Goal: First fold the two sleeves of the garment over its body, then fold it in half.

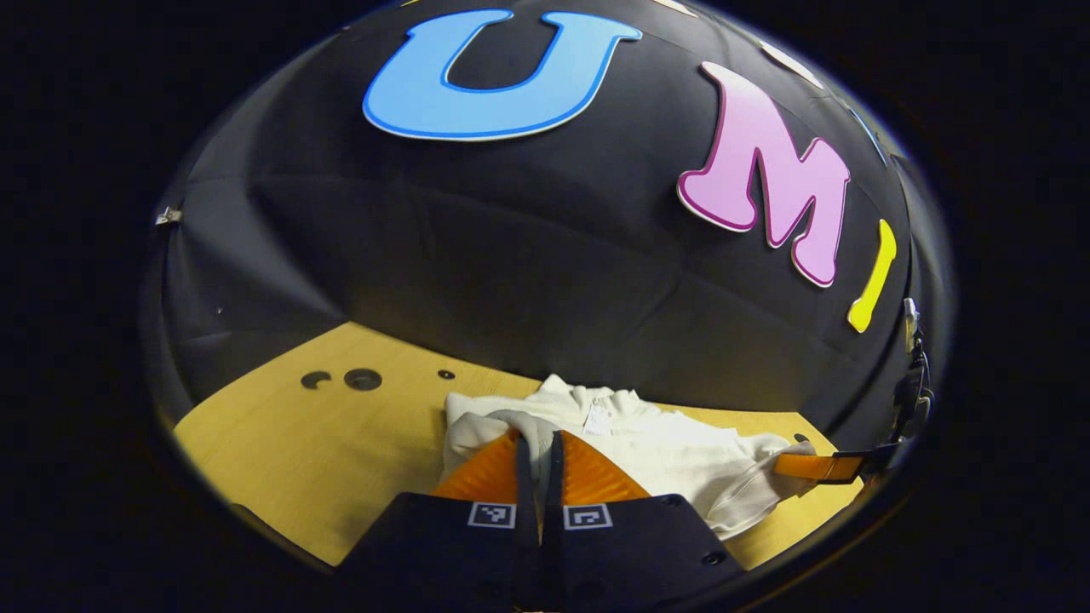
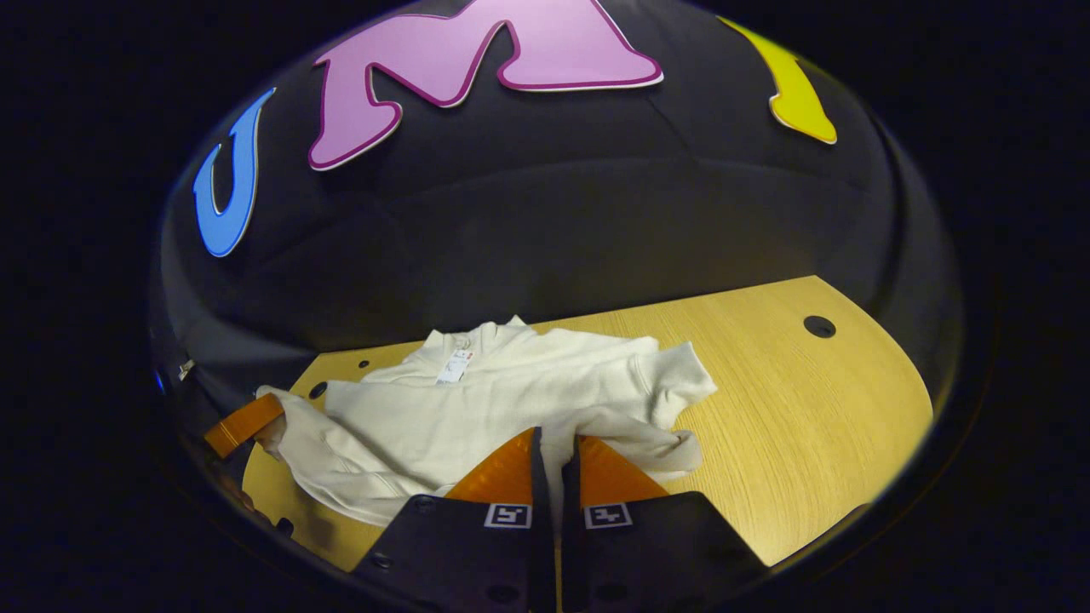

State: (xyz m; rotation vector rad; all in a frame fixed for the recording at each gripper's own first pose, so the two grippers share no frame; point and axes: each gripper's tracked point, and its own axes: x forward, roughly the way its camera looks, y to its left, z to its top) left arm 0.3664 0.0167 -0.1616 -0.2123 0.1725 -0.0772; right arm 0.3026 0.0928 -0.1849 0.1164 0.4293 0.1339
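A white long-sleeved garment (image 1: 656, 447) lies crumpled on the wooden table (image 1: 324, 434), neck and label (image 1: 599, 419) toward the wall. My left gripper (image 1: 536, 436) is shut on a fold of its near edge, and cloth shows between the fingers. In the right gripper view the garment (image 2: 477, 409) spreads across the table (image 2: 809, 400) with a sleeve (image 2: 664, 383) folded over the body. My right gripper (image 2: 555, 436) is shut on the near edge too. Each gripper shows in the other's view: the right one (image 1: 817, 466) at the cloth's far right, the left one (image 2: 243, 423) at its far left.
Round holes (image 1: 363, 379) are cut into the tabletop at the left, and another hole (image 2: 819, 326) lies at the far right. The black booth wall stands close behind the garment. Bare wood stretches to the garment's right in the right gripper view.
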